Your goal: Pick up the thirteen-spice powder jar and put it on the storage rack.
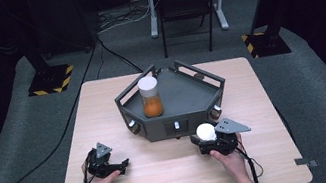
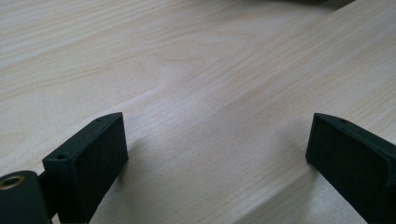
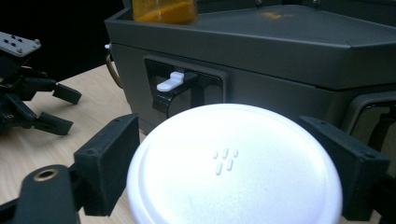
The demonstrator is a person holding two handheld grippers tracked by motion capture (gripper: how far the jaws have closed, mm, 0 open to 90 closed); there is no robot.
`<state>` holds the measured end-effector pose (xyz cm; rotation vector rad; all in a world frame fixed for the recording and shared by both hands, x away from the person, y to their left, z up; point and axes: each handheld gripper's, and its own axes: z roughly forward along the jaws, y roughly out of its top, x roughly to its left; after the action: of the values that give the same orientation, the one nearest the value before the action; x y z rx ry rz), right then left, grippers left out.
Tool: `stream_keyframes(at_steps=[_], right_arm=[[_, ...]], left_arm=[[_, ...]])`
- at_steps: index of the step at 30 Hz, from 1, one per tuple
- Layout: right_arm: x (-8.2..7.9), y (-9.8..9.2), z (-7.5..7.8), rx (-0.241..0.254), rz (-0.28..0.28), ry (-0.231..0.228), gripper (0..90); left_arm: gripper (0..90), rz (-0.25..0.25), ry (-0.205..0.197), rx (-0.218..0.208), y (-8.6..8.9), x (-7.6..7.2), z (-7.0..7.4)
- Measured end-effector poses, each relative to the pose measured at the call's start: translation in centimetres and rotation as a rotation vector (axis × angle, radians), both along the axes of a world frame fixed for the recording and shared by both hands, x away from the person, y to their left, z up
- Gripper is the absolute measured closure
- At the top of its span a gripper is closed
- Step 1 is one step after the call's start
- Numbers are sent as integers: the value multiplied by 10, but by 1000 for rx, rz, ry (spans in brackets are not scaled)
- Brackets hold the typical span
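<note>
My right gripper (image 1: 206, 135) is at the near right of the wooden table (image 1: 175, 170), just in front of the dark grey tray (image 1: 184, 93). A white round lid (image 1: 205, 131) sits between its jaws. In the right gripper view the lid (image 3: 233, 168) spans the gap and both pads meet its rim. My right gripper (image 3: 219, 137) faces the tray's front wall (image 3: 280, 70), which has a small white latch (image 3: 170, 81). A clear jar (image 1: 150, 96) with orange contents and a white cap stands in the tray's left part. My left gripper (image 1: 124, 166) rests open on the table at the near left, its jaws (image 2: 217, 140) wide apart over bare wood.
Knobs stick out of the tray's front corners (image 1: 132, 126). A black chair (image 1: 183, 4) stands behind the table. Two black stands with yellow-striped bases (image 1: 50, 80) flank the far corners. Cables run over the grey floor at the left (image 1: 37, 164).
</note>
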<state>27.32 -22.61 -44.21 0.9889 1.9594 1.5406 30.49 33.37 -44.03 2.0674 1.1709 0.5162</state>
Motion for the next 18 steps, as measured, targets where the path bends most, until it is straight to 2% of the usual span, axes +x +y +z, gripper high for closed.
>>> stream_keyframes(at_steps=[7,14,18], right_arm=[[-3,1,-8,4,-12,-21,211],[-3,2,-15,15,-16,-24,280],[-6,4,-15,-3,-26,-39,290]], left_arm=[[52,0,0,0,0,0,0],[52,0,0,0,0,0,0],[52,0,0,0,0,0,0]])
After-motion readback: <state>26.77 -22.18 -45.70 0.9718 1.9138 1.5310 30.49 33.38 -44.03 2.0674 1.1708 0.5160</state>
